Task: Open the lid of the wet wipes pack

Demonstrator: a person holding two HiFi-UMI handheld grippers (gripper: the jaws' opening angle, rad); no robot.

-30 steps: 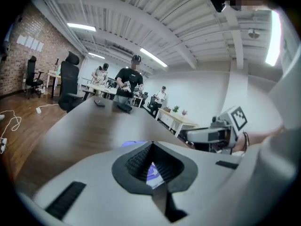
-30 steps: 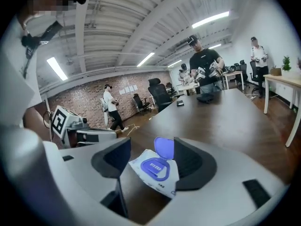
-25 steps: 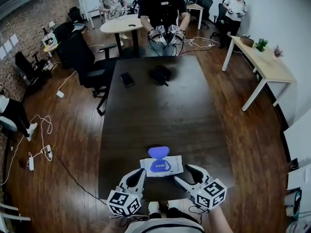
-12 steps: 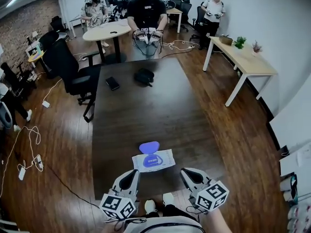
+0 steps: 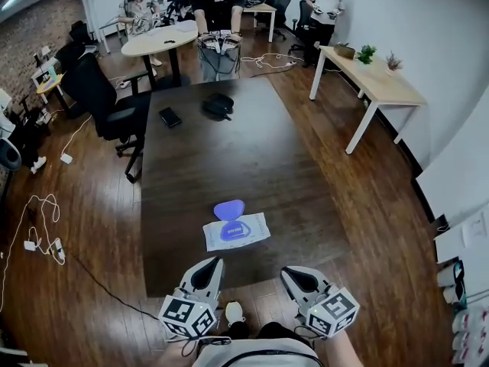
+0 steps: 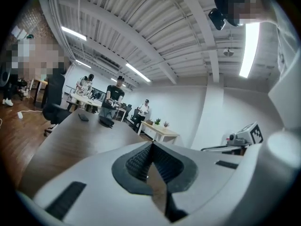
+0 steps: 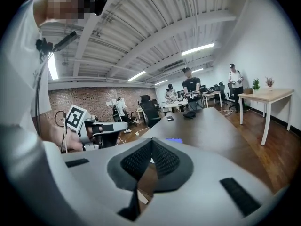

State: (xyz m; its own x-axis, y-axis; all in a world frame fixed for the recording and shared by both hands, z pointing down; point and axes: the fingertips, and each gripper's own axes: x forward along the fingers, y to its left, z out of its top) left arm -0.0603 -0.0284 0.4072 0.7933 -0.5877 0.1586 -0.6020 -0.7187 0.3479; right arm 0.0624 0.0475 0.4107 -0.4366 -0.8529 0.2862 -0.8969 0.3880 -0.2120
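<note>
On the tabletop (image 5: pixel 229 144), the wet wipes pack (image 5: pixel 237 232) lies ahead, between left gripper (image 5: pixel 209 264) and right gripper (image 5: pixel 293 274), both jaws closed, empty.

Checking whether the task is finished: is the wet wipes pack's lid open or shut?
Open. The blue lid is flipped back and lies flat beyond the far edge of the wet wipes pack, away from its blue centre.

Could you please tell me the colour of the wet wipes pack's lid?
The oval plastic flip lid is blue-violet, best seen in the head view.
</note>
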